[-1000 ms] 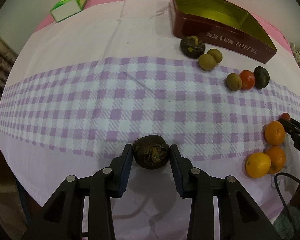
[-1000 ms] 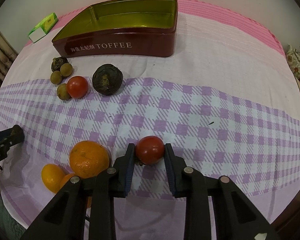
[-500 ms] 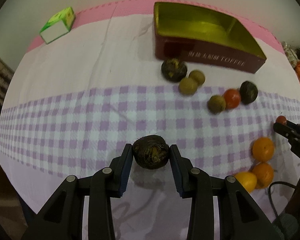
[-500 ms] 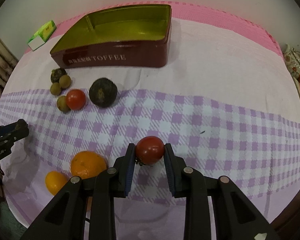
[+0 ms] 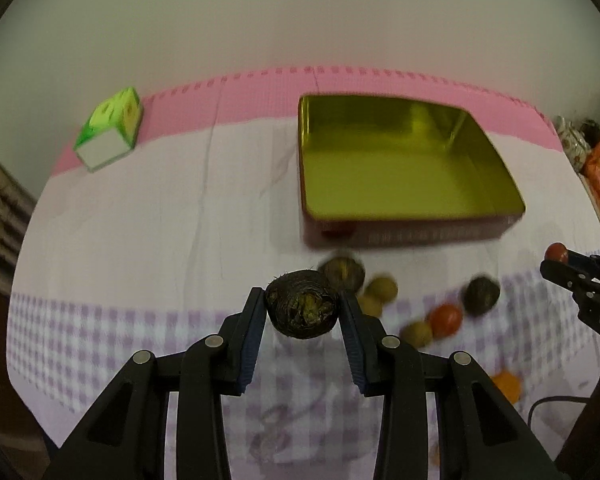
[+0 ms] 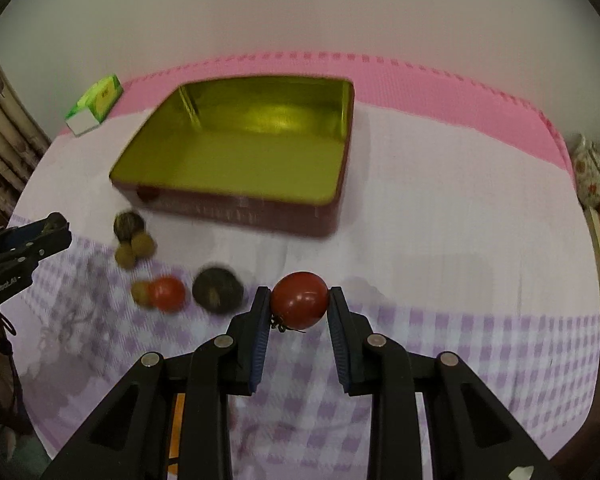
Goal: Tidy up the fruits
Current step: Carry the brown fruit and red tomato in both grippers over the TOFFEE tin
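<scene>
We have the left gripper (image 5: 303, 312) clamped on a dark, rough-skinned fruit (image 5: 302, 309), carried clear of the tabletop (image 5: 148, 216); the right gripper (image 6: 298, 306) is closed tight on a red tomato (image 6: 299, 300), likewise lifted. The open toffee tin (image 6: 236, 152), gold-lined and empty as far as we see, sits ahead of both. Loose on the checked cloth just before the tin's near wall: another dark fruit (image 6: 217, 290), a second tomato (image 6: 166, 293) and several small brownish fruits (image 6: 142, 246); an orange one (image 5: 506, 386) shows at the edge. Risks as we judge them: both loads seem headed for the same tin, so the grippers could knock together over it. The tomato is smooth and gripped near its widest part; a jolt may squirt it out, or the squeeze may split it. A low approach could clip the tin's wall and shove it, and a release from height could let round fruit bounce out.
</scene>
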Demonstrator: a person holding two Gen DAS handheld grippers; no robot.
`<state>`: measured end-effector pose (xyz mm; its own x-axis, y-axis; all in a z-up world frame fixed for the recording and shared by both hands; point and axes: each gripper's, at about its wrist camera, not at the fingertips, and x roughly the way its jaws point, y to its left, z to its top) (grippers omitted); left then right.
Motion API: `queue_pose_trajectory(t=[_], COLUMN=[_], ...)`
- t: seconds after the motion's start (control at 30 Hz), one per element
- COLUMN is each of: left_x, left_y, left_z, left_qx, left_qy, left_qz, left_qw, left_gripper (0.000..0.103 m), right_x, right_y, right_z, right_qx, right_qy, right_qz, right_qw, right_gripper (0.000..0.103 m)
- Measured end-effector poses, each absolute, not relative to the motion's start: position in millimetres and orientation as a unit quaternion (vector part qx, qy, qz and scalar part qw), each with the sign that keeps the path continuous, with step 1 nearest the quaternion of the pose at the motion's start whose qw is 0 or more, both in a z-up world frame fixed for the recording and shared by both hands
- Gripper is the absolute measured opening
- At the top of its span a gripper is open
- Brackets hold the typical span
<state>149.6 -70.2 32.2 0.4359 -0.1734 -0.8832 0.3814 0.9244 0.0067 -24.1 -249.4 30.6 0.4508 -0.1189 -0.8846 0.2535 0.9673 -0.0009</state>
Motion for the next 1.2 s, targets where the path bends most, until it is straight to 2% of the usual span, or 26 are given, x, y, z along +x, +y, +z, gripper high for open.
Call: queue_pose_trajectory(t=[0.23, 0.43, 0.7, 0.87, 1.2], left_x=[197, 227, 217, 215, 219], left_y=[-97, -112, -112, -118, -128], left_z=[48, 30, -5, -6, -21], left_qx=[0.108, 0.124, 0.117, 0.123, 0.117], left_qy=[0.48, 0.483, 0.504, 0.491, 0.514], left_qz=[-0.198, -0.209, -0.194, -0.192, -0.19], left_qw=[0.848, 0.841, 0.833, 0.841, 0.828], left_gripper=[0.038, 0.038, 0.038, 0.038, 0.038], right_x=[15, 46, 70, 89, 100], right_y=[-261, -270, -261, -251, -246], right_z=[54, 57, 41, 25, 10], right_qx=[0.06, 0.068, 0.058, 0.054, 0.044], right_qy=[0.498, 0.503, 0.523, 0.534, 0.545], right_qz=[-0.101, -0.095, -0.093, -0.096, -0.099], right_qw=[0.859, 0.857, 0.845, 0.838, 0.831], right_gripper=[0.026, 0.026, 0.026, 0.026, 0.026])
